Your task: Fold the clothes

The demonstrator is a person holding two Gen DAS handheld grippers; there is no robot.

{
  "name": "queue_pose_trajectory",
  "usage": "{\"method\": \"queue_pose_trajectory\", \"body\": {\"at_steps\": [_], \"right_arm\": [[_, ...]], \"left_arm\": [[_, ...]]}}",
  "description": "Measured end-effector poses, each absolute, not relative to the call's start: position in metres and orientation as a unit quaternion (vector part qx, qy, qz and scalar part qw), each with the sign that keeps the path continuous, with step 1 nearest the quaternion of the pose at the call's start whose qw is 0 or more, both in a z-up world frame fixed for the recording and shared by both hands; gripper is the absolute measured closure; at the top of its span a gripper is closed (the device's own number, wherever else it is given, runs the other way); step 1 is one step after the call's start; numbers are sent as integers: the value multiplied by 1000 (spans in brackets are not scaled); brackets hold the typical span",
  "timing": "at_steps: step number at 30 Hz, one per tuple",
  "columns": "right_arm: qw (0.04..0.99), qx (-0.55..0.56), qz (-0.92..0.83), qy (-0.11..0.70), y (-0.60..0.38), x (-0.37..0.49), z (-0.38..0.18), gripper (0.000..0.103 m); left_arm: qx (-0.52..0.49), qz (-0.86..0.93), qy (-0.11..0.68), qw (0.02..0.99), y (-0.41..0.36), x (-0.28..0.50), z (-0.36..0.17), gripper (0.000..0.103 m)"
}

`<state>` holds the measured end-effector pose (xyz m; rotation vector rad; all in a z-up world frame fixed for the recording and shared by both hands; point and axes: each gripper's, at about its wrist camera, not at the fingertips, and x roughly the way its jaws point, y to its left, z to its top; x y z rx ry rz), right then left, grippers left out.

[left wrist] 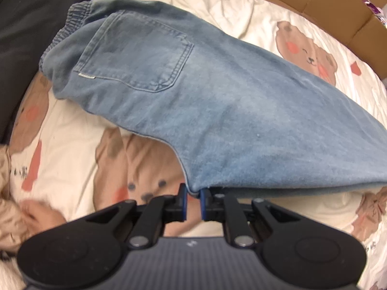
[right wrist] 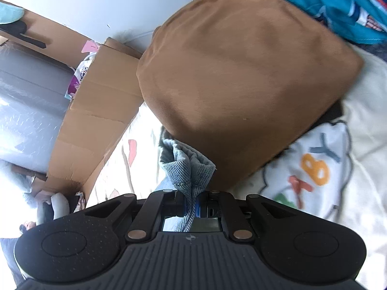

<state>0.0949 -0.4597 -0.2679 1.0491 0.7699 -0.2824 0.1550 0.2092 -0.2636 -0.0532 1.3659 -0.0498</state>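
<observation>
While left wrist view shows the left claw (left wrist: 193, 199) clenched on the folded edge of the jeans (left wrist: 193, 91), the waistband end lies on the bear-print bedding (left wrist: 72, 145). Right wrist view: right claw (right wrist: 192, 203) grasping a bunched denim hem (right wrist: 191, 169) near a brown cushion (right wrist: 241, 72). Risk: thin bite on the edge; uneven pull could slip it free.
</observation>
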Motion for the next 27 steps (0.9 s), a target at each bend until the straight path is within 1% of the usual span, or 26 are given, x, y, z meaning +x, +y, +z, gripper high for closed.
{"method": "queue_pose_trajectory", "body": {"at_steps": [8, 13, 23, 27], "right_arm": [[778, 494, -150, 357, -477, 38, -265, 97], [775, 491, -166, 361, -491, -10, -266, 97], [760, 485, -208, 380, -504, -99, -286, 97], [751, 485, -218, 391, -509, -122, -295, 97]], "left_arm": [[-24, -30, 644, 764, 192, 121, -265, 93], [5, -48, 655, 754, 179, 115, -267, 93], [23, -58, 669, 740, 162, 90, -272, 93], [21, -57, 677, 734, 166, 95, -272, 93]]}}
